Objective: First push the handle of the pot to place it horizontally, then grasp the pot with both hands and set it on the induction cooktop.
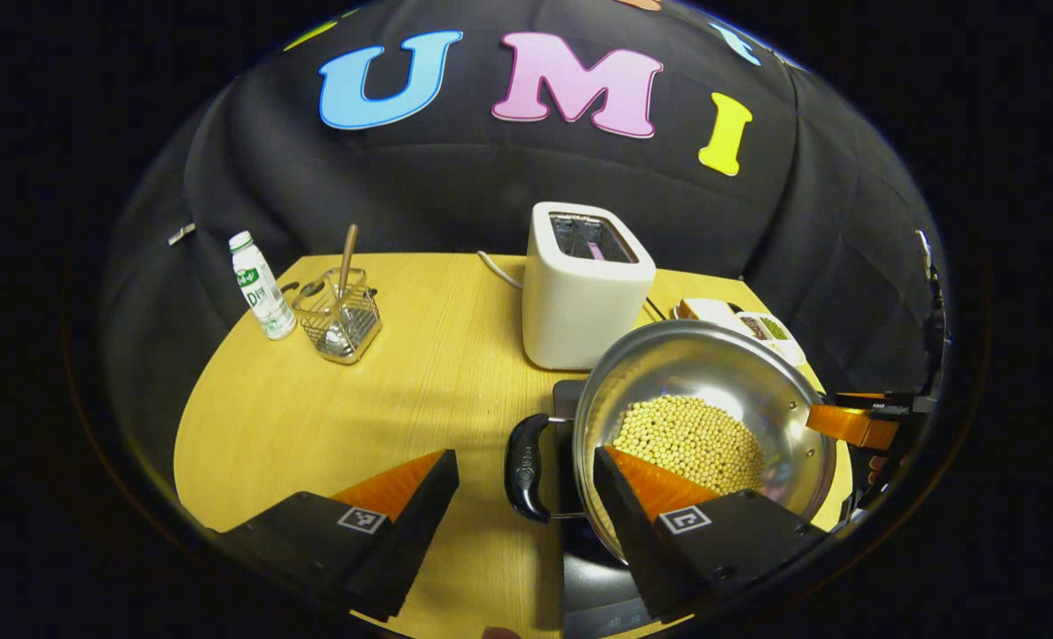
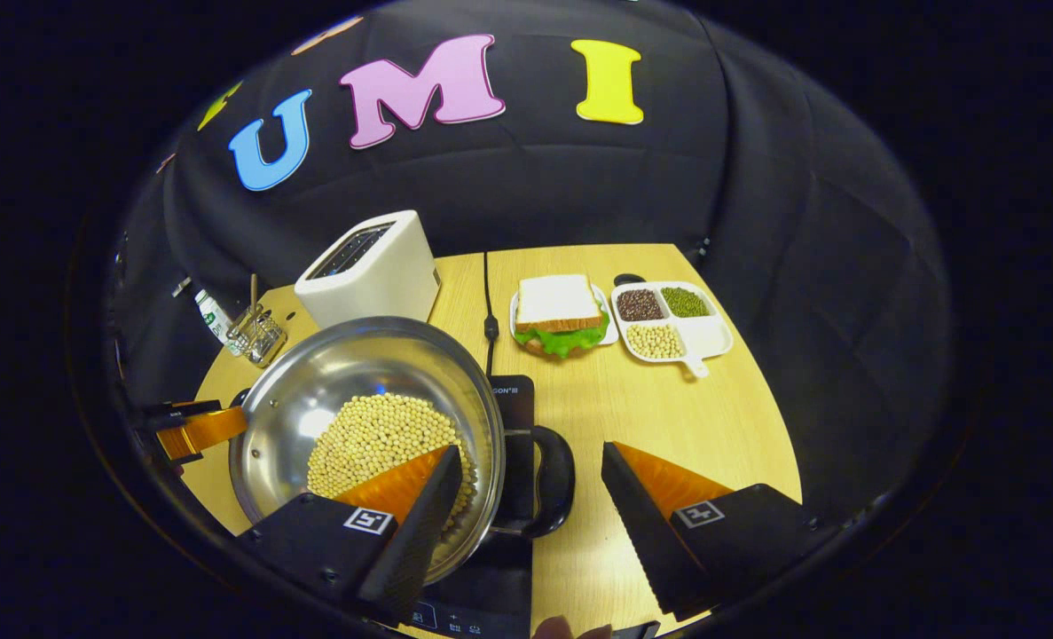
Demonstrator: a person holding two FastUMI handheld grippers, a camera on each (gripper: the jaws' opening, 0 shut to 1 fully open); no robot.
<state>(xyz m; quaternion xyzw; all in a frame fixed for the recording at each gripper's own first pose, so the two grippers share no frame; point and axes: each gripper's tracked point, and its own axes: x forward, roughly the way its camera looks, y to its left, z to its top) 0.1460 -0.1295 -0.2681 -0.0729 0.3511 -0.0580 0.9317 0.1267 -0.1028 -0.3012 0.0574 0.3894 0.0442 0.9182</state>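
Observation:
A steel pot [image 1: 712, 373] [image 2: 349, 382] with soybeans in it stands over the black induction cooktop [image 1: 593, 572] [image 2: 513, 399]. Its two black loop handles point sideways. My left gripper [image 1: 526, 470] is open around the left handle [image 1: 524, 466], one finger over the pot's rim and the other outside above the table. My right gripper [image 2: 530, 470] is open the same way around the right handle [image 2: 554, 479]. Neither pair of fingers presses on a handle. Across the pot, the right gripper [image 1: 854, 426] and the left gripper [image 2: 193, 430] each show in the other's view.
A white toaster [image 1: 584, 284] [image 2: 371, 266] stands just behind the pot, its cable [image 2: 489, 302] running back. A bottle [image 1: 262, 286] and a wire utensil basket [image 1: 340, 315] are at the far left. A sandwich plate [image 2: 561, 319] and a divided bean dish [image 2: 672, 324] lie at the far right.

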